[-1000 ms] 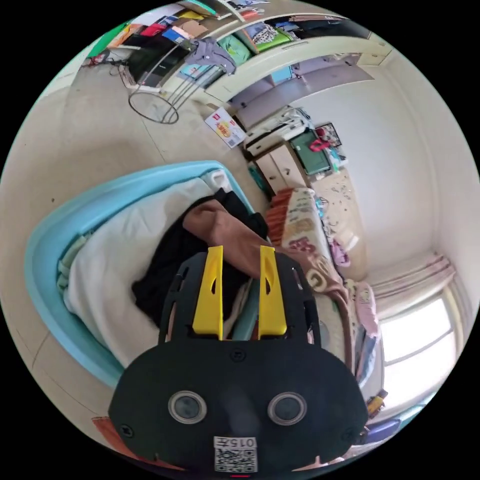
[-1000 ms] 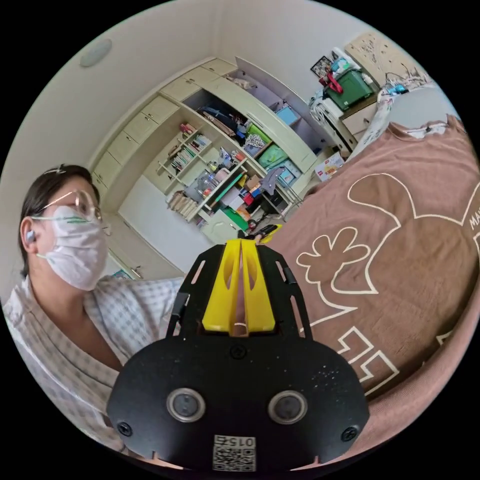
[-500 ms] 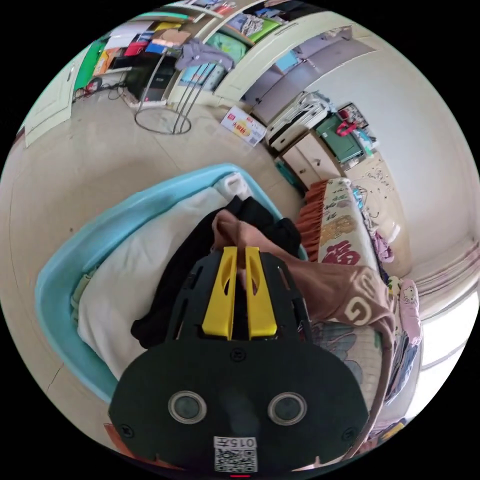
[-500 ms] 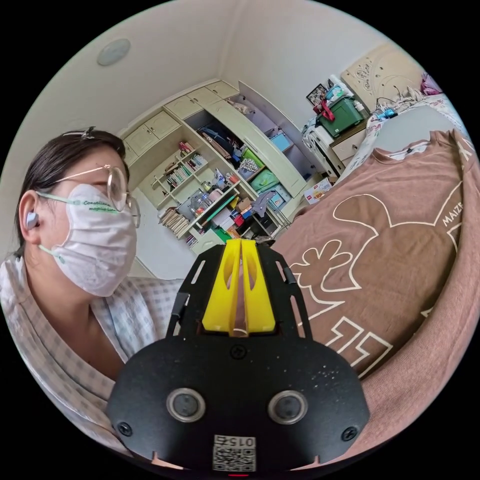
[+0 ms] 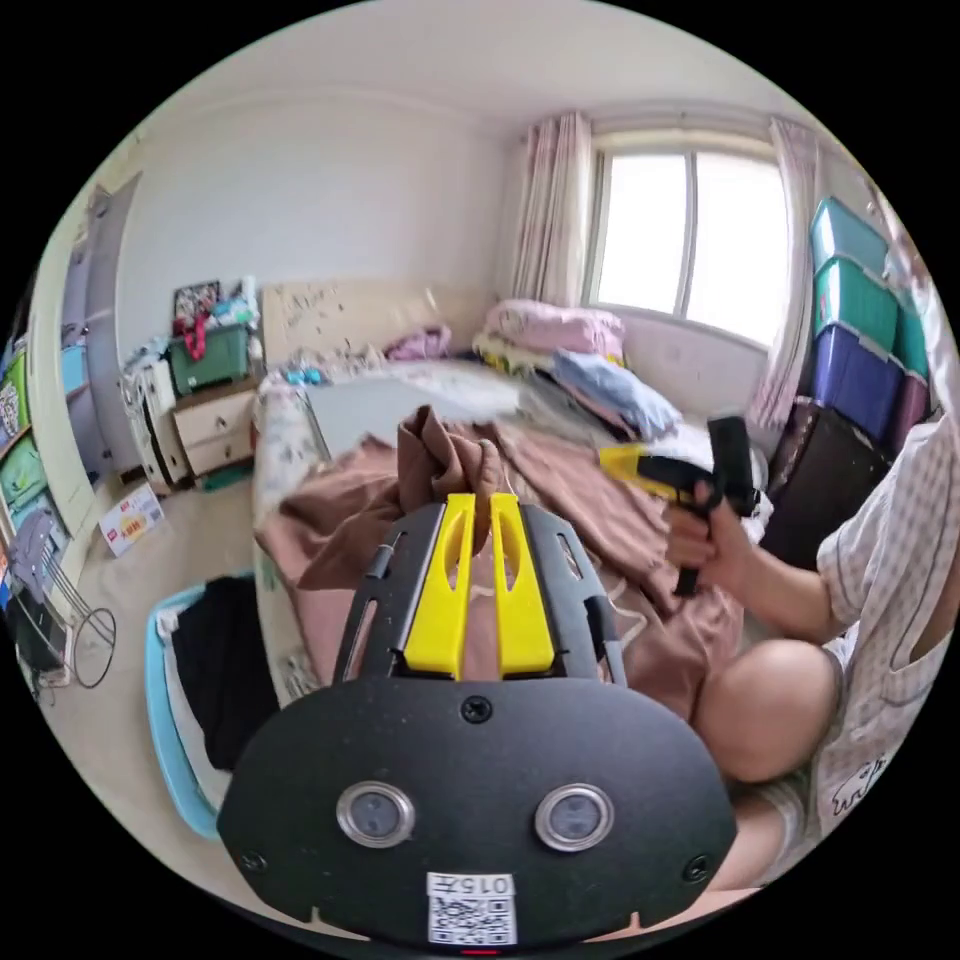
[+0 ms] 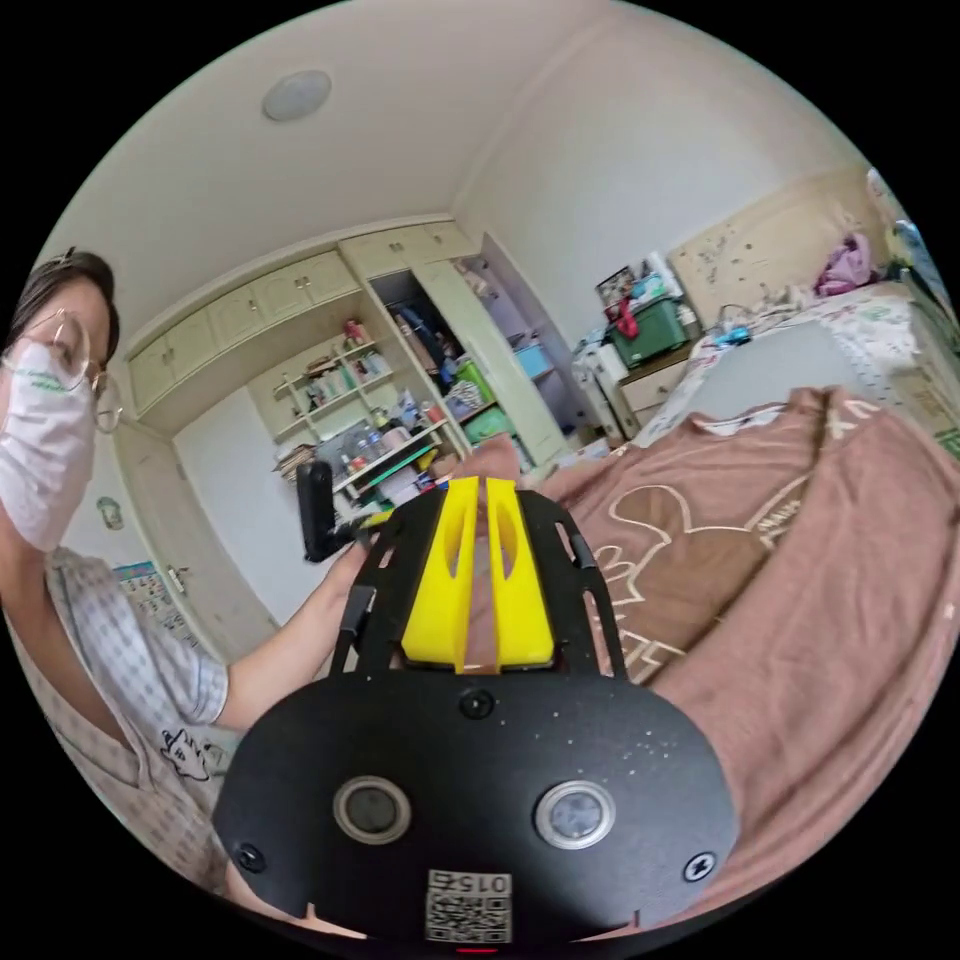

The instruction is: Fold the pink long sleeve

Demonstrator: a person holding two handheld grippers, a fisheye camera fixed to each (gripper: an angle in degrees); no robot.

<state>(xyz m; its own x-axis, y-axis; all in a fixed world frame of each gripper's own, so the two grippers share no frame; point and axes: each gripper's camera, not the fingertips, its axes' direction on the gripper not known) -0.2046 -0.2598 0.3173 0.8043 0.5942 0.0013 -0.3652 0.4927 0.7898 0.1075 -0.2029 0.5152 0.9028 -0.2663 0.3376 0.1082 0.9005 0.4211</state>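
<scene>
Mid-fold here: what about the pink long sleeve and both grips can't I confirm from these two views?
- Left gripper view: pink long sleeve hem hidden behind the gripper body.
- Right gripper view: fabric between the tips barely shows; its body hides the rest.
- Both views: sleeve cuffs can't be located in the bunched cloth.

One pink long sleeve (image 5: 610,520), two grippers — left (image 5: 478,500), right (image 6: 478,485) — one blue basket (image 5: 165,720).
</scene>
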